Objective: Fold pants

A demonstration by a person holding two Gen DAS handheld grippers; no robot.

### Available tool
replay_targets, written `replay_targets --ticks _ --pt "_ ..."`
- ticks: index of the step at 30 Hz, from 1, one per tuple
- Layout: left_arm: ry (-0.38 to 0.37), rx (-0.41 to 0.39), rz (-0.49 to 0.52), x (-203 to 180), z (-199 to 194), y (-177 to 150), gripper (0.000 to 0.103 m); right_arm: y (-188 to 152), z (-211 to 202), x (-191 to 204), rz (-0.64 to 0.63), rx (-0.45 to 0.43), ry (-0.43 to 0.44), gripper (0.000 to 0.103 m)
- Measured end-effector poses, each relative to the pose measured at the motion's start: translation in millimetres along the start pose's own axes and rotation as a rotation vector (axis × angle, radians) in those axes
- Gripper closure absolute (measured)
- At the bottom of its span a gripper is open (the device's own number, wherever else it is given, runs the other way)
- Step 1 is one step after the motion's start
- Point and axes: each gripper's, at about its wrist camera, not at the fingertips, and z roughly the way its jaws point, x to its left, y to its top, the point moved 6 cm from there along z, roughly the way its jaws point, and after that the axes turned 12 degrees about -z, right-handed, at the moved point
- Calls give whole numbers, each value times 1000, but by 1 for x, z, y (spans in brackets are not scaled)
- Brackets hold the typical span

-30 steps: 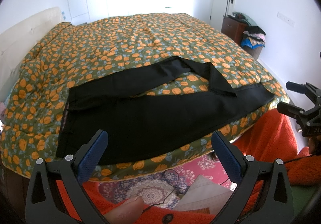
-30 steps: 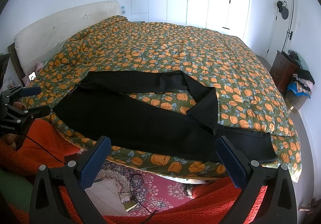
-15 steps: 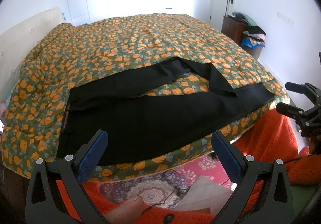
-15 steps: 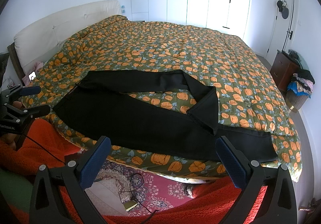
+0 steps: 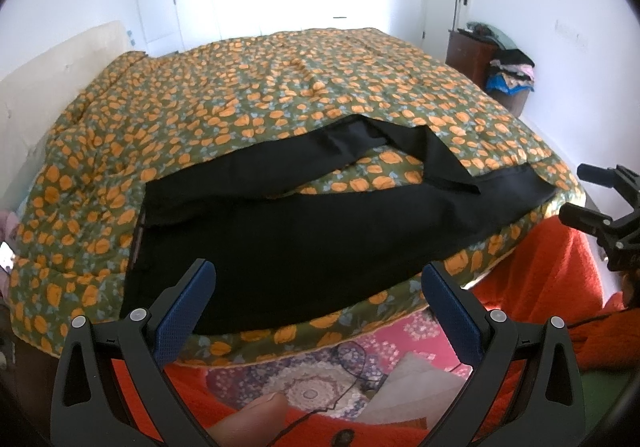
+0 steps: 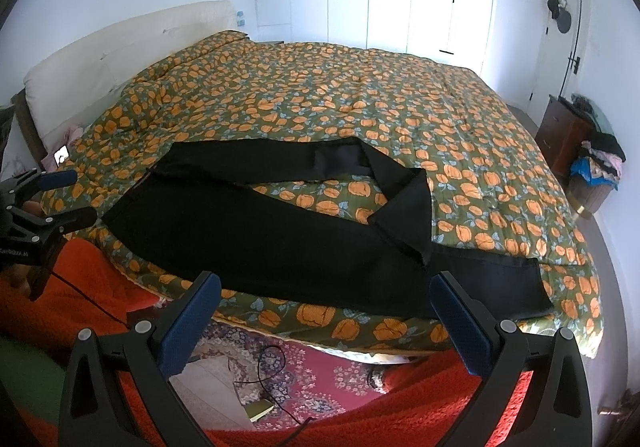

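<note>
Black pants [image 5: 304, 231] [image 6: 248, 231] lie spread along the near edge of a bed with a green, orange-flowered quilt [image 5: 260, 103] [image 6: 360, 95]. The waistband is at the left. The near leg runs straight to the right; the far leg's end is bent back and lies over the near leg. My left gripper [image 5: 316, 287] hovers open in front of the waist part, holding nothing. My right gripper [image 6: 324, 295] hovers open before the near leg, nothing in it. Each gripper also shows at the edge of the other's view: the right gripper [image 5: 576, 191] and the left gripper [image 6: 76, 197].
An orange fleece sleeve [image 5: 552, 287] [image 6: 400, 407] and a hand [image 5: 244, 419] sit below the grippers. A pink patterned rug [image 6: 280, 363] with a cable lies at the bed's foot. A dark nightstand [image 6: 564, 135] with piled clothes stands right. A cream headboard [image 6: 100, 75] is left; white wardrobes behind.
Both grippers have shifted only slightly; the pants lie as before and both jaws stay open.
</note>
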Motion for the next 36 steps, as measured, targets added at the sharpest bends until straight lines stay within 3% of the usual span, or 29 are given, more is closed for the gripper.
replay_targets --ticks 8,14,19,23,27,28,29,30,31,33,36 --pt "22 -11 -7 1 2 3 0 2 15 -18 -43 20 -70 0" --pt "14 3 -13 -1 7 2 0 5 46 -34 -157 7 -99 0" --pt "19 7 3 -5 8 2 0 -8 148 -30 -323 208 15 2" --pt "44 15 -12 0 9 1 0 -7 211 -39 -424 264 -16 11" --pt "68 36 -42 9 14 0 0 1 265 -64 -409 295 -45 16" --pt "73 40 -45 10 15 0 0 0 278 -72 -398 320 -50 29" --pt "78 44 -47 11 17 0 0 -3 289 -79 -372 355 -24 69" --pt "85 47 -47 12 17 -1 0 -3 296 -84 -346 380 5 91" --pt "90 48 -48 13 18 -1 0 -2 296 -96 -292 398 32 100" --pt "95 55 -51 14 21 -1 0 17 275 -132 -135 318 63 100" --pt "85 73 -55 13 29 -1 0 42 234 -222 137 193 25 100"
